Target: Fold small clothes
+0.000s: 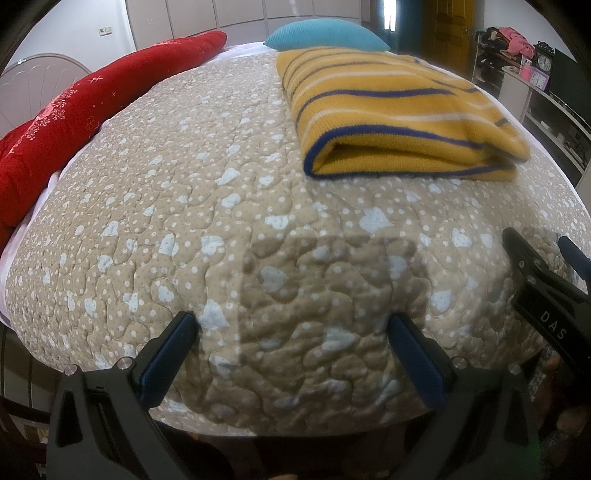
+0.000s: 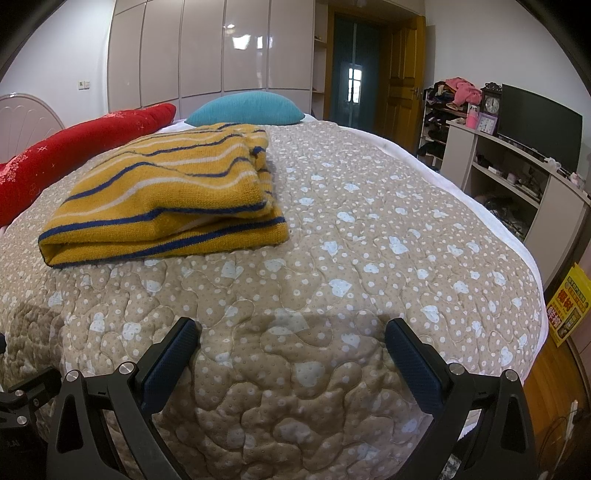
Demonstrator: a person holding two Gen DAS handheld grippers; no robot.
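Note:
A yellow knitted sweater [image 1: 399, 110] with blue and white stripes lies folded into a thick rectangle on the beige quilted bedspread [image 1: 207, 221]. In the right wrist view the sweater [image 2: 173, 192] sits to the upper left. My left gripper [image 1: 291, 325] is open over the near edge of the bed, well short of the sweater, with nothing between its fingers. My right gripper [image 2: 291, 332] is open too and empty, also at the near edge of the bedspread [image 2: 369, 258]. The right gripper's body [image 1: 546, 295] shows at the right edge of the left wrist view.
A long red cushion [image 1: 74, 118] lies along the bed's left side and a teal pillow [image 1: 325, 35] at its far end. A shelf unit [image 2: 517, 177] with a dark screen, clocks and clothes stands to the right. A yellow box [image 2: 567, 306] leans near the bed's right corner.

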